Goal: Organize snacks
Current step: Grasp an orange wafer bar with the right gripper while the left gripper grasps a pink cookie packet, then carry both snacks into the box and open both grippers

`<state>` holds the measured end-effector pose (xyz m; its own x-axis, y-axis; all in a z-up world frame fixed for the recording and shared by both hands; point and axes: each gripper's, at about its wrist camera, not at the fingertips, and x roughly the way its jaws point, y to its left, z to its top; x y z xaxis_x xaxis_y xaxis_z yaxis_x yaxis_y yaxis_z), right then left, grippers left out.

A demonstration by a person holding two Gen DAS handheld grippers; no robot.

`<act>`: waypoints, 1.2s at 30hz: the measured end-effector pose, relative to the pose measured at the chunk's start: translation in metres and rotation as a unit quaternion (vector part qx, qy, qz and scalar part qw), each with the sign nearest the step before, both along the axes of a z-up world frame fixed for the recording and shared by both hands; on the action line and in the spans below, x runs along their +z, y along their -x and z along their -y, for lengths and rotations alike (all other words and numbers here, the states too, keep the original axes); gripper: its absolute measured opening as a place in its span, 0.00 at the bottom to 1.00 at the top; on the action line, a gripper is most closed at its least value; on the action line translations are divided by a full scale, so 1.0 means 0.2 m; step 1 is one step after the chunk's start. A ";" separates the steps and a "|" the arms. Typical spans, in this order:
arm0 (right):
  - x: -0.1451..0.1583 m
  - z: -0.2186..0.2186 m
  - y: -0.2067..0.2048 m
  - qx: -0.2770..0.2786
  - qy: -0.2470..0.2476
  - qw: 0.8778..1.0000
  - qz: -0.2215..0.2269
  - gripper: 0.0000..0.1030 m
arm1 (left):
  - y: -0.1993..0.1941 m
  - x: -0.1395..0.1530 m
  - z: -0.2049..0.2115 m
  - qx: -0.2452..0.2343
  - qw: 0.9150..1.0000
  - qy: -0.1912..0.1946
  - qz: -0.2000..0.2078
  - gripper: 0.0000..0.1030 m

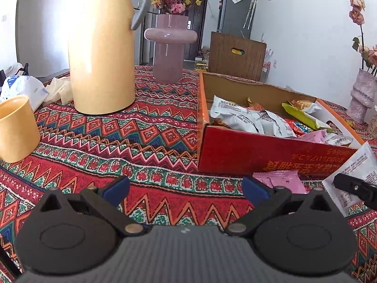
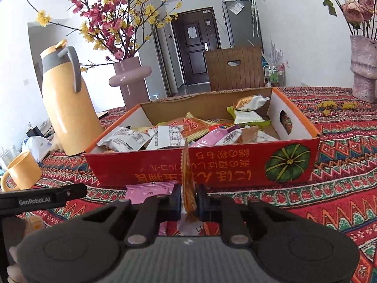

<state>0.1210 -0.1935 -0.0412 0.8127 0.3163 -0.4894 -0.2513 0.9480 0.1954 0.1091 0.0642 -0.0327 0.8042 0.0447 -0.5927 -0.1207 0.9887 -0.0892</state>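
A red cardboard box (image 2: 165, 165) with several snack packets inside stands on the patterned tablecloth; the left wrist view shows its front wall (image 1: 247, 155). My right gripper (image 2: 188, 200) is shut on a snack packet (image 2: 187, 176), seen edge-on and upright just in front of the box. In the left wrist view that packet (image 1: 353, 167) shows its white printed side at the right edge, with one black finger across it. A pink packet (image 2: 150, 189) lies flat on the cloth before the box, just left of the right gripper (image 1: 280, 180). My left gripper (image 1: 185, 186) is open over bare cloth, nothing between its fingers.
A tall yellow thermos (image 1: 101, 54) and a yellow mug (image 1: 16, 129) stand left of the box, a pink vase (image 1: 168, 47) of blossoms behind. A second vase (image 2: 364, 70) stands at far right. A white plastic bag (image 1: 21, 87) lies at the table's left edge.
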 end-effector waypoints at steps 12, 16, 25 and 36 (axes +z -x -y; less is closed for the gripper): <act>0.03 0.29 0.03 -0.052 -0.020 0.998 0.021 0.13 | -0.14 -0.05 0.48 -0.070 0.993 -0.009 -0.096 1.00; 0.04 0.31 0.02 -0.050 -0.024 0.998 0.023 0.13 | -0.20 -0.08 0.55 -0.055 0.992 -0.018 -0.110 0.95; 0.07 0.33 0.02 -0.038 -0.023 0.998 0.037 0.13 | -0.14 -0.03 0.60 -0.087 0.992 -0.036 -0.084 0.61; 0.29 0.27 -0.16 -0.026 -0.016 0.994 0.103 0.13 | -0.11 0.31 0.57 -0.090 0.995 -0.033 0.020 0.61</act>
